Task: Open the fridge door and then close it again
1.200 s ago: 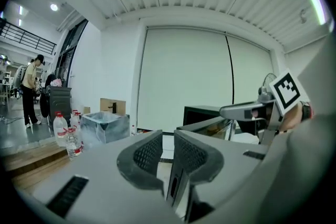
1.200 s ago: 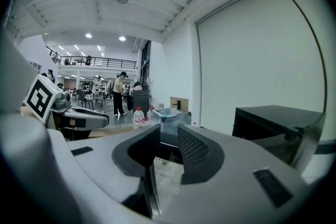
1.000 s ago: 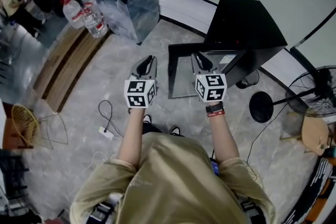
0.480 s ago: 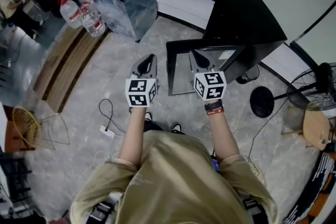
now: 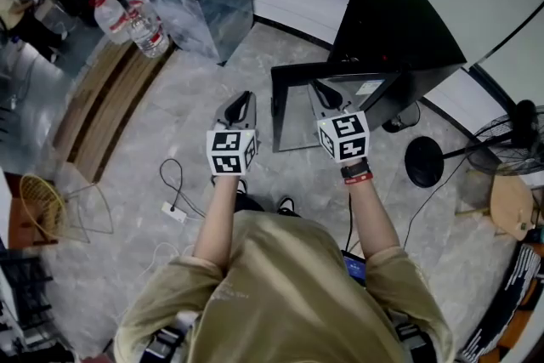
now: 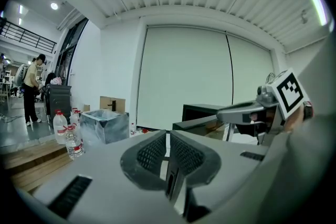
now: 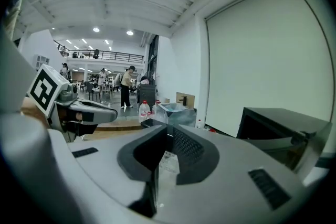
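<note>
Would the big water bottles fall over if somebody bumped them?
Probably not easily: the water bottles seem filled, so likely heavy. They stand upright on the wooden platform, tall and narrow, so a hard bump might tip them. Being round, they could then roll.

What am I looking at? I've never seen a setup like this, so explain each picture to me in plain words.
There is no robot here. A person holds a two-jaw tool in each hand. The head view comes from a camera on their head looking steeply down. It shows the left gripper and the right gripper, each with a marker cube. The two gripper views come from cameras riding on those tools, looking along the jaws. Both pairs of jaws have just been closing and are now together, with nothing held. Ahead on the floor stands a black fridge, and its glass door appears to stand open. Further left are water bottles and a plastic-wrapped bin.
</note>
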`<state>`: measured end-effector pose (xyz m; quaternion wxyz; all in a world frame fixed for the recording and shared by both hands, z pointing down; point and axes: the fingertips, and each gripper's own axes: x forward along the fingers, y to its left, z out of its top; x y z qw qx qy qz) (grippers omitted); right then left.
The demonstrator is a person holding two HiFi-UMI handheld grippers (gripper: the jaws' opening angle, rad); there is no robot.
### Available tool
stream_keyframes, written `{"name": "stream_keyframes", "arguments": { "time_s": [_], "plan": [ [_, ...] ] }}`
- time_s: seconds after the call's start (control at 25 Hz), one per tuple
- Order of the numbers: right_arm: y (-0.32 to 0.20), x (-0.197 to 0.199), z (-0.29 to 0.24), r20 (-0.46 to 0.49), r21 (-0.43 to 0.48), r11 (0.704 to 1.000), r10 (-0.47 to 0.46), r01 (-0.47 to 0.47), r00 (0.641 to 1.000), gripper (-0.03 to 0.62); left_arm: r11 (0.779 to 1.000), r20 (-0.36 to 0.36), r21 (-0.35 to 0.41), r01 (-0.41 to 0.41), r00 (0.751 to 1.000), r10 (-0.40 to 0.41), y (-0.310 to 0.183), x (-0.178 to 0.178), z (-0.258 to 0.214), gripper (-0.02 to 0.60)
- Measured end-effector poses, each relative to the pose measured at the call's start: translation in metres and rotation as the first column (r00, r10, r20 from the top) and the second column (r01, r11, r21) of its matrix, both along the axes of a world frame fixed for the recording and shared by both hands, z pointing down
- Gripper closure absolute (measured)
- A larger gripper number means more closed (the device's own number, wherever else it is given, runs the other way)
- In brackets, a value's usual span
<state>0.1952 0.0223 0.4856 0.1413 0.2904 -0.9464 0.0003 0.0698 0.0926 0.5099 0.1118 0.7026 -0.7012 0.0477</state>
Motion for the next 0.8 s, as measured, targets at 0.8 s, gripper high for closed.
{"name": "stream_keyframes", "arguments": {
  "time_s": [0.8],
  "plan": [
    [-0.006,-0.044,0.015,-0.468,0.128,0.926,-0.259,0.355,0.845,0.422,0.961,-0.047,-0.198,-0.195,0.981,0.189,-0.013,0.017,0.092,0.481]
  ]
}}
